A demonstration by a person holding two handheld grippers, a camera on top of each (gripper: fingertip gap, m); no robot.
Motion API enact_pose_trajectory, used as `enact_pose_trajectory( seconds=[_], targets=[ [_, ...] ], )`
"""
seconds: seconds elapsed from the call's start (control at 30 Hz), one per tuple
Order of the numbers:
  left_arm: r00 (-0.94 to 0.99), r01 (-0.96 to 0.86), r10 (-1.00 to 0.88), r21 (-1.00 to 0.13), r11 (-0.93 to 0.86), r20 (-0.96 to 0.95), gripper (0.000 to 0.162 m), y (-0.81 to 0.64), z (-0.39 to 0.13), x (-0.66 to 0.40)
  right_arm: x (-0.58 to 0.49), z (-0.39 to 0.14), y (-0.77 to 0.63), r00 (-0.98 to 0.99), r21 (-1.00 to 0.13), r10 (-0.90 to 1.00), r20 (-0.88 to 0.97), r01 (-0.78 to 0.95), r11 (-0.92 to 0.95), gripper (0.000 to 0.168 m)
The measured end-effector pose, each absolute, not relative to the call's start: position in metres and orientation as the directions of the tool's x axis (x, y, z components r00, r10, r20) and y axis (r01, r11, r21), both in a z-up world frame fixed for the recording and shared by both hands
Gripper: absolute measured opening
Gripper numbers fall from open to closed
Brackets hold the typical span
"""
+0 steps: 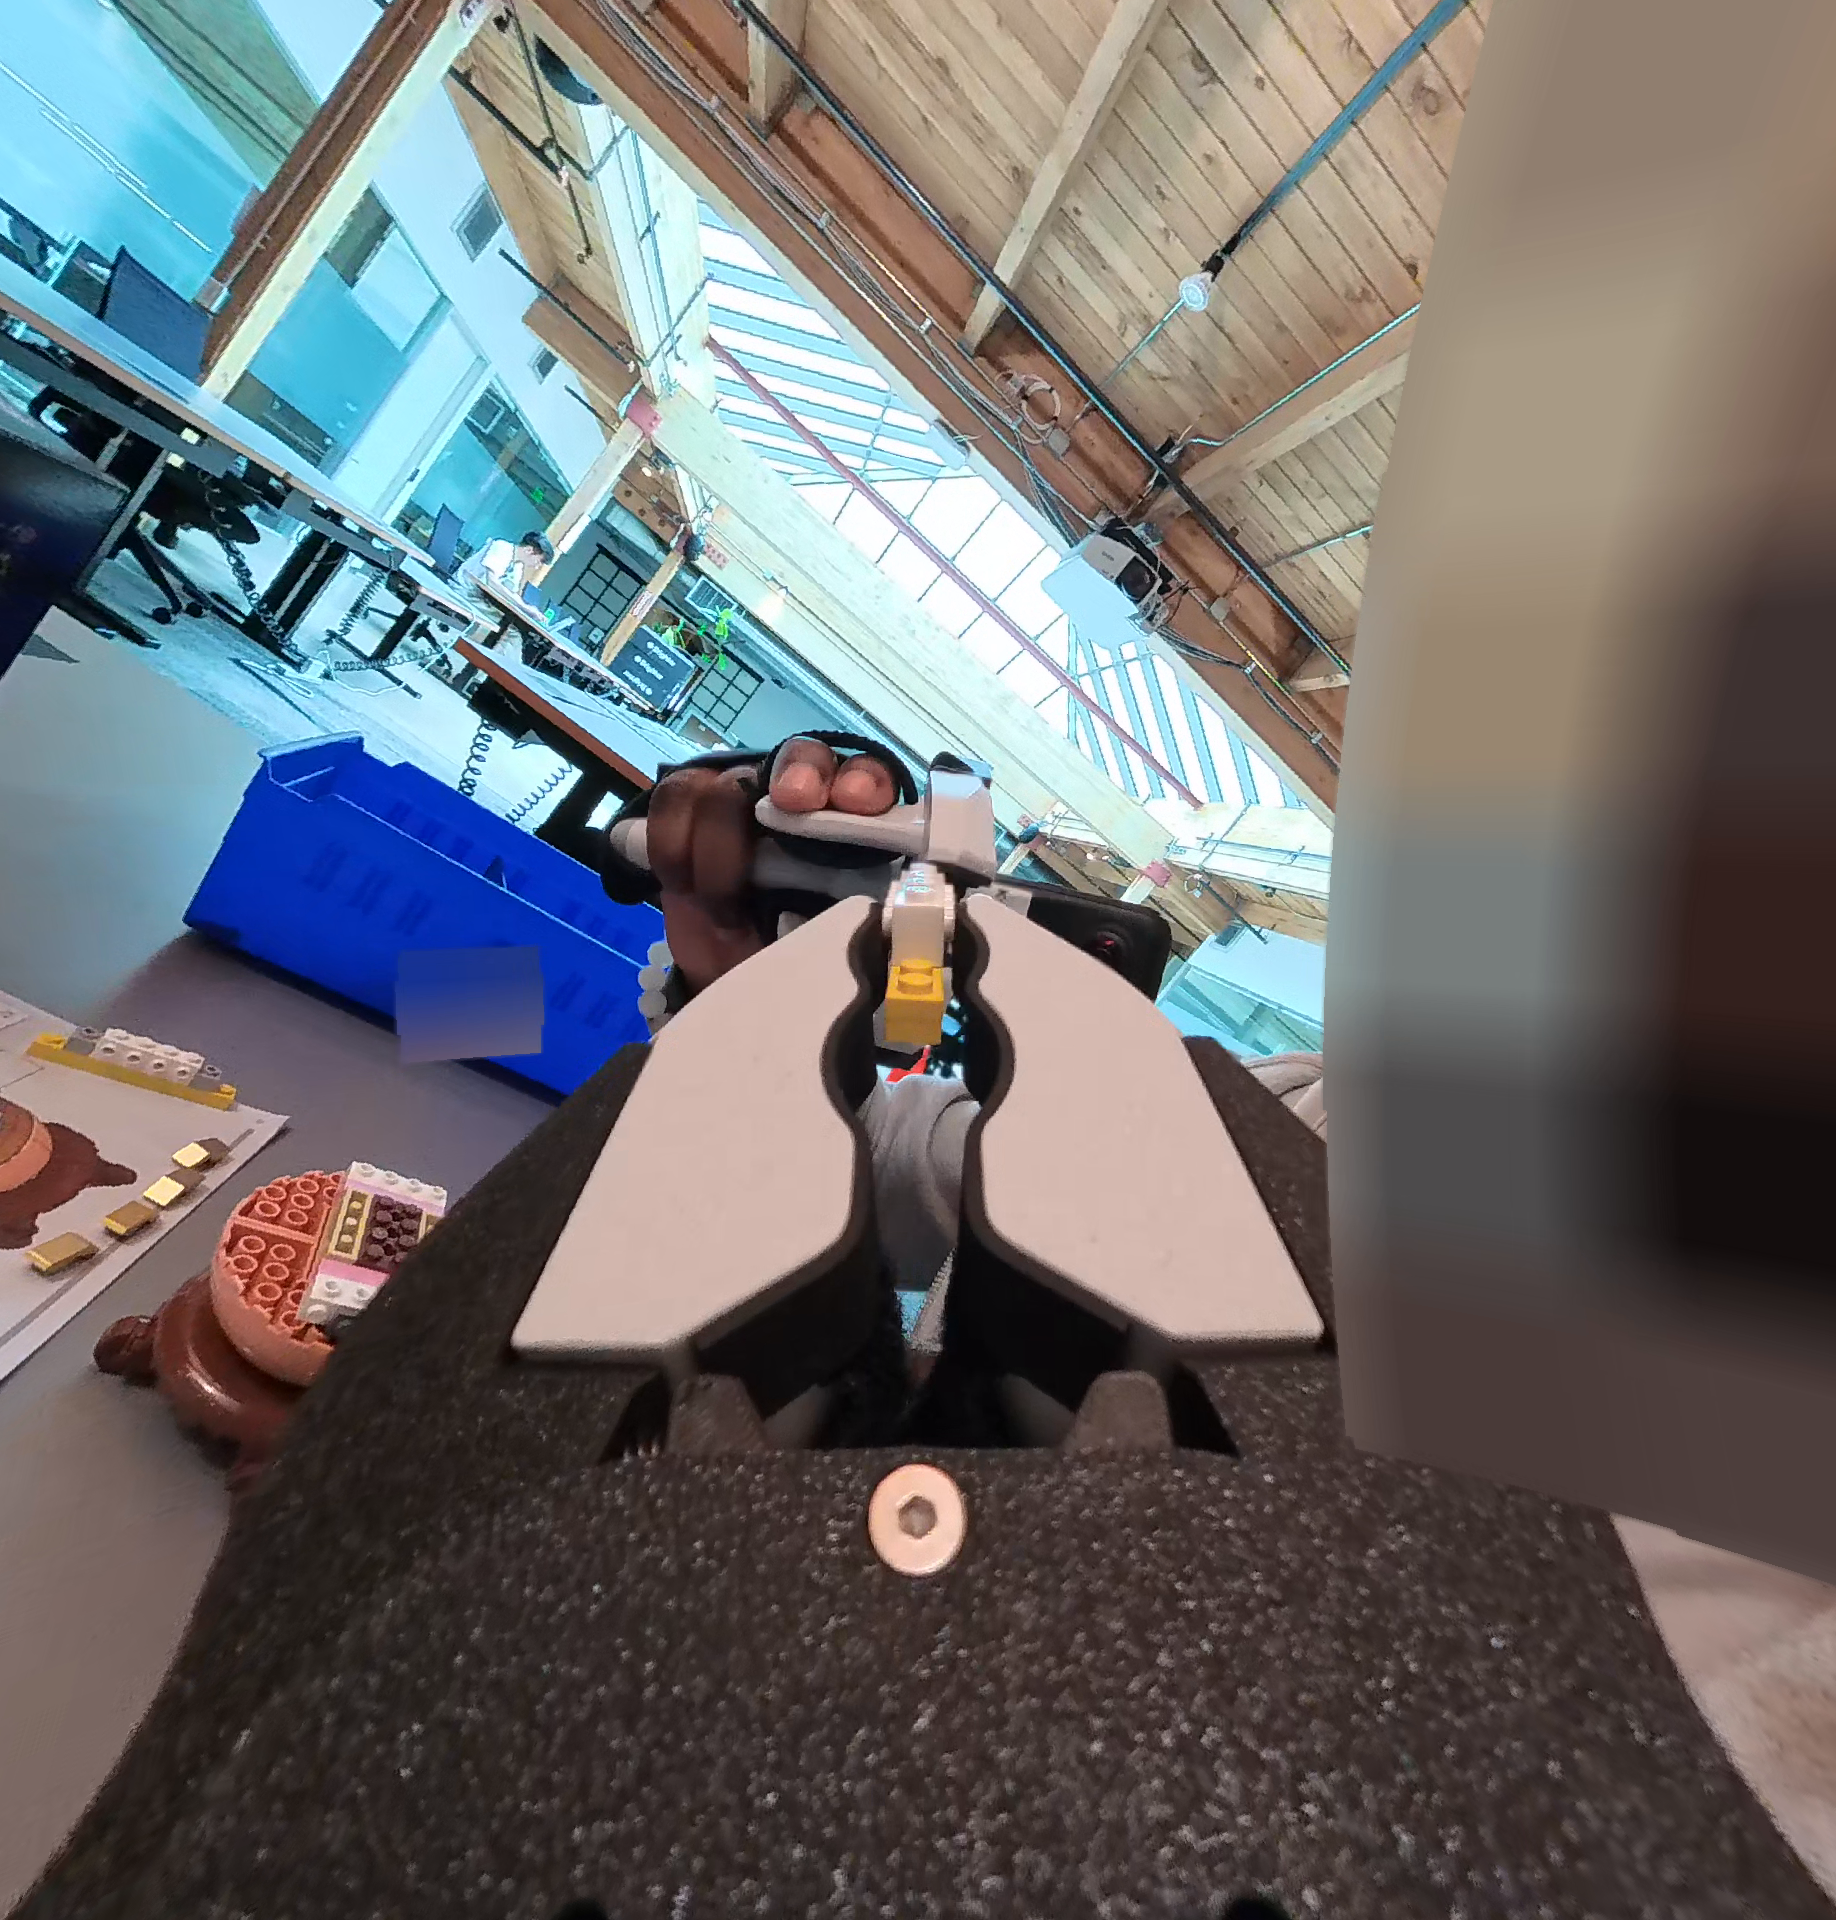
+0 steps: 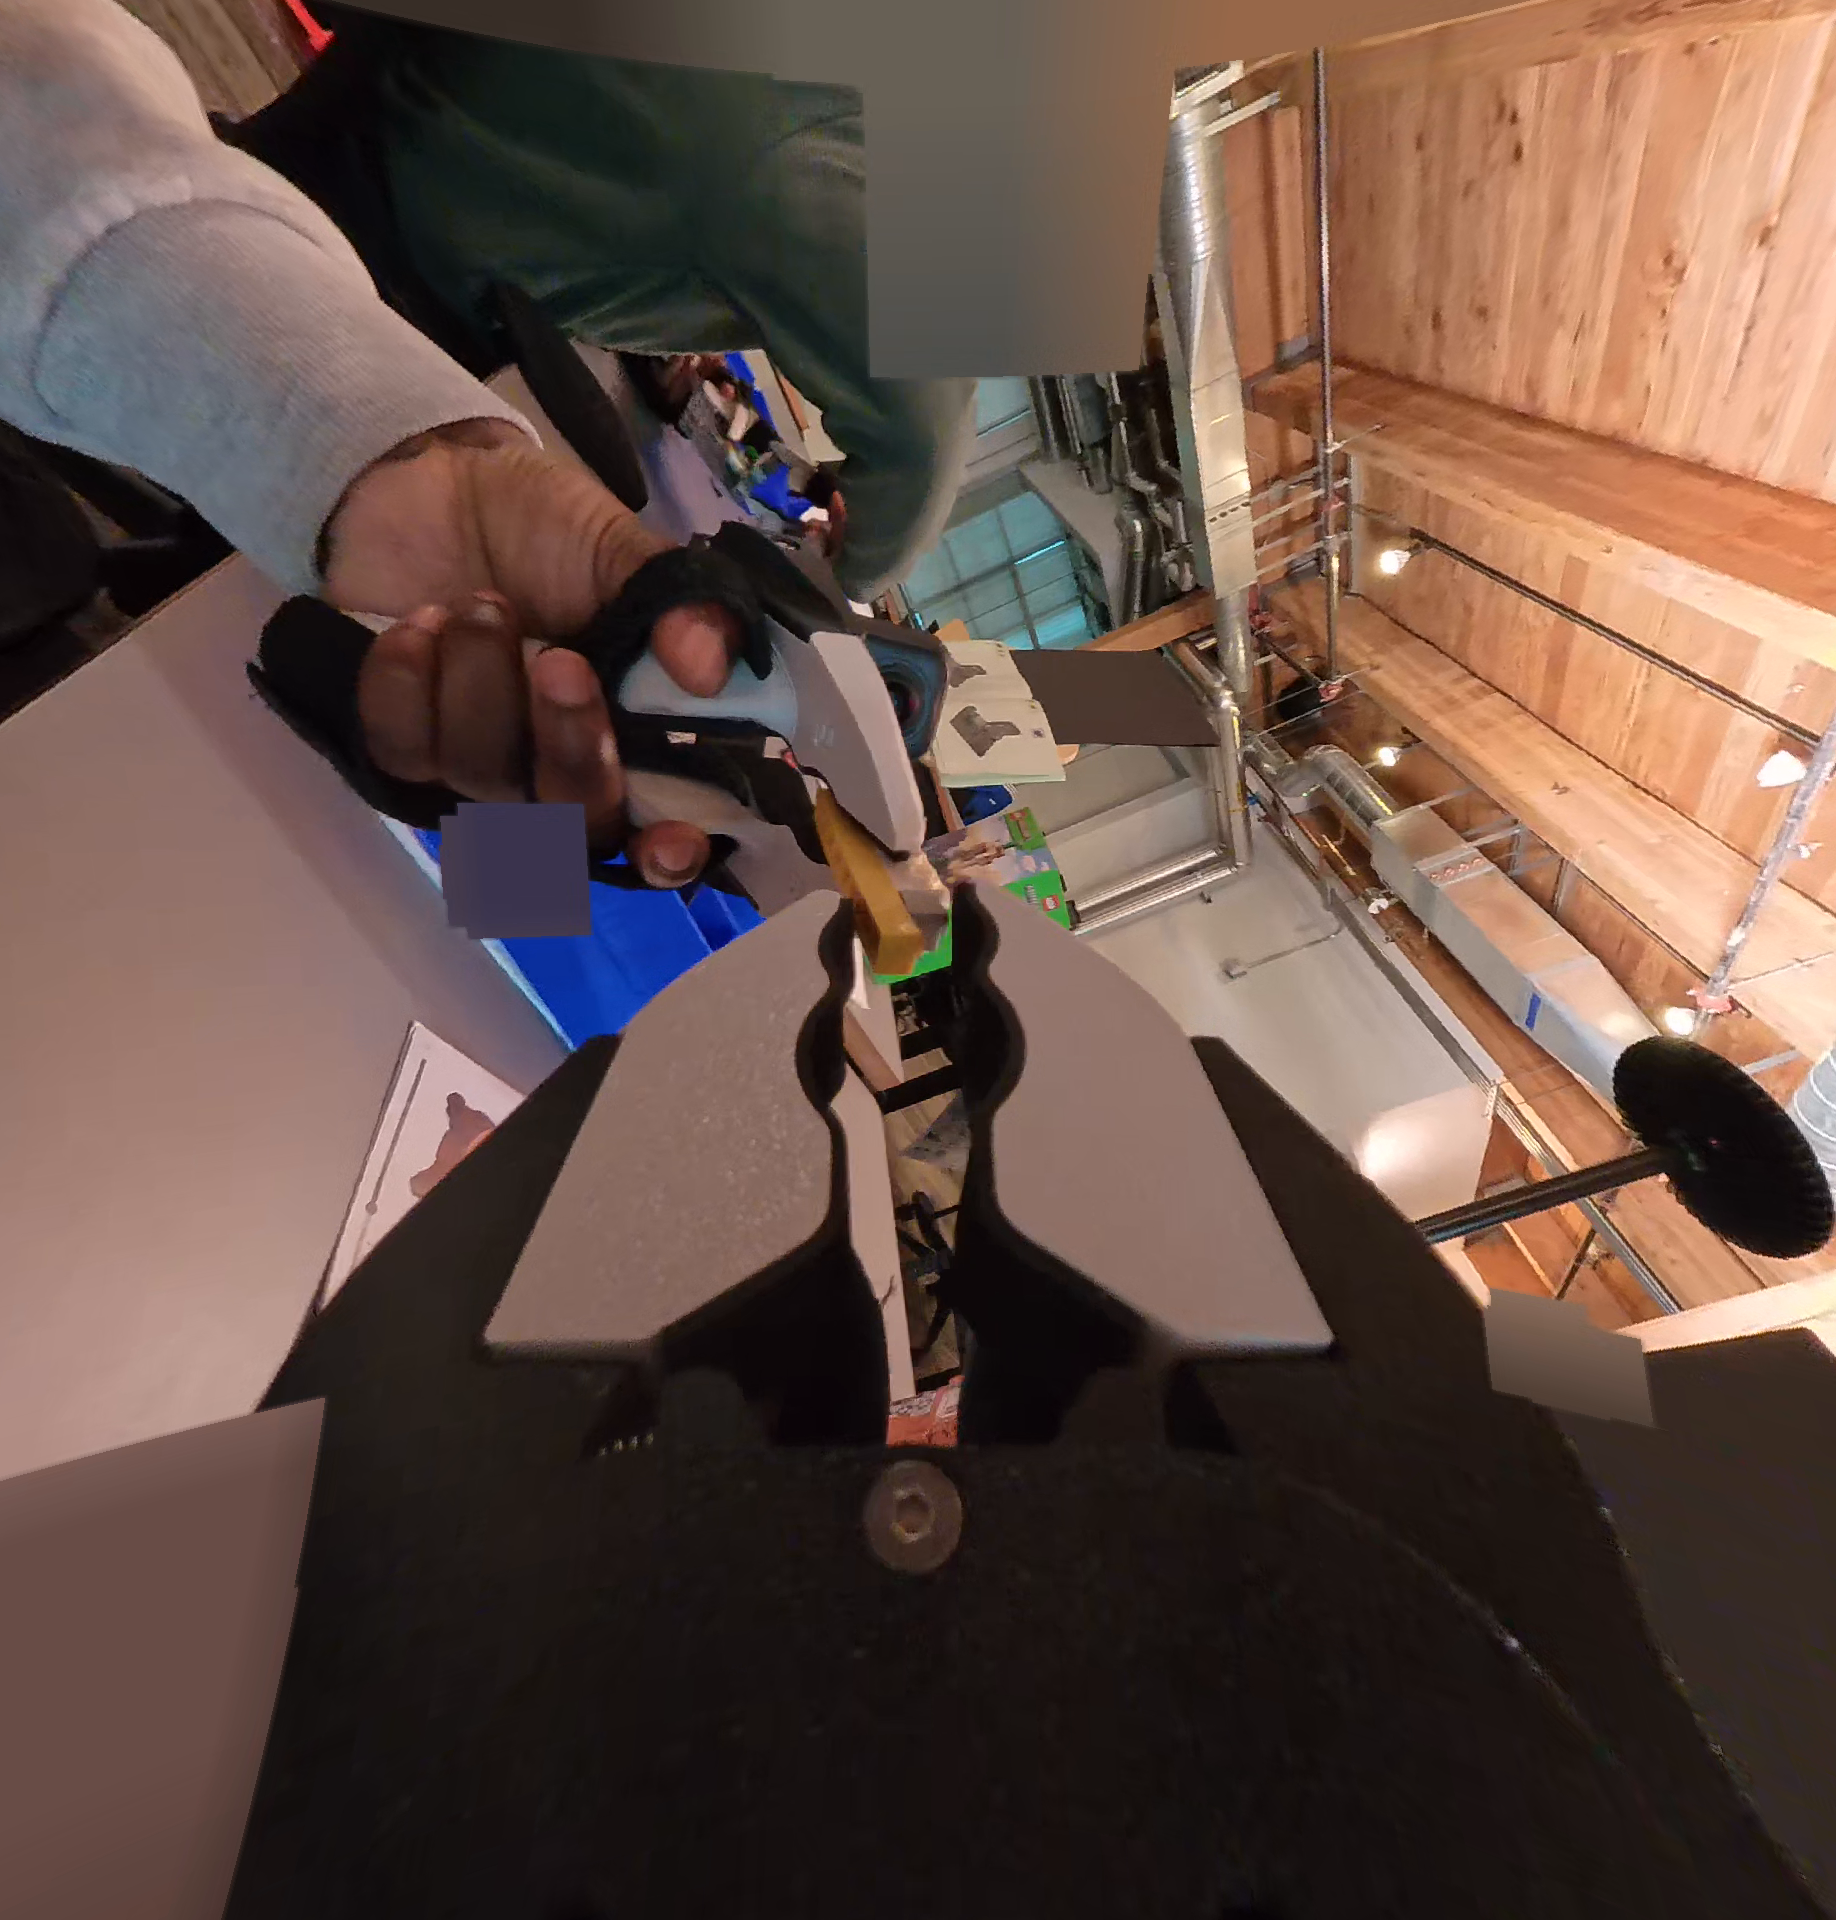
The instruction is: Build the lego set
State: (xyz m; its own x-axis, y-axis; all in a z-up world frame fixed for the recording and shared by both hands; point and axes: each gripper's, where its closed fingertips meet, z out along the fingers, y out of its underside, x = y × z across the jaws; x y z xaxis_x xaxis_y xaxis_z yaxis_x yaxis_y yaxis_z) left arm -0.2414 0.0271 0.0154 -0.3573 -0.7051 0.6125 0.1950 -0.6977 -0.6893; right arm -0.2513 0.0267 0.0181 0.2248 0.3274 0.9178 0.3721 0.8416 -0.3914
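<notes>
Left wrist view shows the left gripper [image 1: 919,971] lifted above the table [image 1: 114,831], its fingers clenched on one small stack, a white brick above a yellow brick [image 1: 915,1000]. Right gripper [image 1: 935,831] meets the stack's white end; whether it grips cannot be told. Left of the left gripper lie one manual [image 1: 83,1153], four gold tiles [image 1: 129,1210], one yellow strip [image 1: 129,1062] and one round build [image 1: 316,1262]. One blue bin [image 1: 374,894] stands beyond them, contents hidden.
</notes>
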Motion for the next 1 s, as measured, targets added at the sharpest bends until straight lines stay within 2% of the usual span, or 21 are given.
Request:
enact_pose_trajectory(
  seconds=[0.4, 0.8, 0.93, 1.0],
  targets=[
    [-0.337, 0.196, -0.726, -0.710, -0.677, 0.600, 0.011, 0.0281, 0.0150, -0.2368, -0.2479, 0.0163, 0.0264, 0.205, -0.468, 0.421, 0.884, 0.355, 0.809, 0.014],
    [-0.360, 0.251, -0.701, -0.660, -0.708, 0.616, 0.011, 0.0293, 0.0175, -0.2366, -0.2481, 0.0167, 0.0254, 0.214, -0.453, 0.400, 0.891, 0.381, 0.806, 0.013],
    [-0.383, 0.246, -0.701, -0.665, -0.705, 0.602, 0.011, 0.0269, 0.0197, -0.2380, -0.2488, 0.0198, 0.0224, 0.242, -0.425, 0.358, 0.902, 0.356, 0.832, 0.014],
    [-0.396, 0.244, -0.713, -0.682, -0.689, 0.579, 0.011, 0.0248, 0.0211, -0.2389, -0.2481, 0.0246, 0.0212, 0.287, -0.446, 0.361, 0.887, 0.331, 0.831, 0.014]
  ],
)
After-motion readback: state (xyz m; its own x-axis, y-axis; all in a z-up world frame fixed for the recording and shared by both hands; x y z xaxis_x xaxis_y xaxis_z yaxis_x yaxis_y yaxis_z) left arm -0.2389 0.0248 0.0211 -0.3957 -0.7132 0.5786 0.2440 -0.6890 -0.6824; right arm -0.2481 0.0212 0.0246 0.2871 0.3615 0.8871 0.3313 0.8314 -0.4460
